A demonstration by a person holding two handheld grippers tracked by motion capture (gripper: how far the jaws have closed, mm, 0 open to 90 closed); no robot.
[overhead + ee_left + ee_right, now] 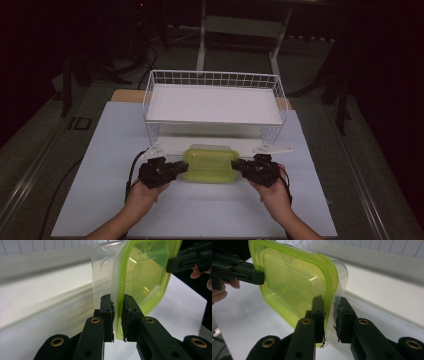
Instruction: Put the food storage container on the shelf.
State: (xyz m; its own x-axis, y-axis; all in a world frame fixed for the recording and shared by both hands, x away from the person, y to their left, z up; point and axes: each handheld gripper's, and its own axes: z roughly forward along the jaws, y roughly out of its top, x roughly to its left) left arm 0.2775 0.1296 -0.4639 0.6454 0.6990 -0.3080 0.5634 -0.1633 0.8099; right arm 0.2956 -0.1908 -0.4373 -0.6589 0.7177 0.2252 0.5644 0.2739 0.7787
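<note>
1. A lidded container (210,163), clear plastic with a yellow-green lid, sits near the middle of the white tabletop (100,200), just in front of a white wire basket shelf (214,102) at the far side.
2. The left gripper (181,167) is at its left short end; in the left gripper view its jaws are narrowed onto the lid rim (117,312), pinching it with the clear wall just beside 1 jaw.
3. The right gripper (238,166) is at the right short end. In the right gripper view 1 jaw touches the lid edge (329,302); the other stands slightly off the clear wall, so the jaws look not quite clamped.
4. The container looks empty, so likely light. The thin plastic should flex, and its smooth rim may slip.
5. The rim at both short ends is the best hold: a level, 2-sided lift should keep the lid from popping off.
</note>
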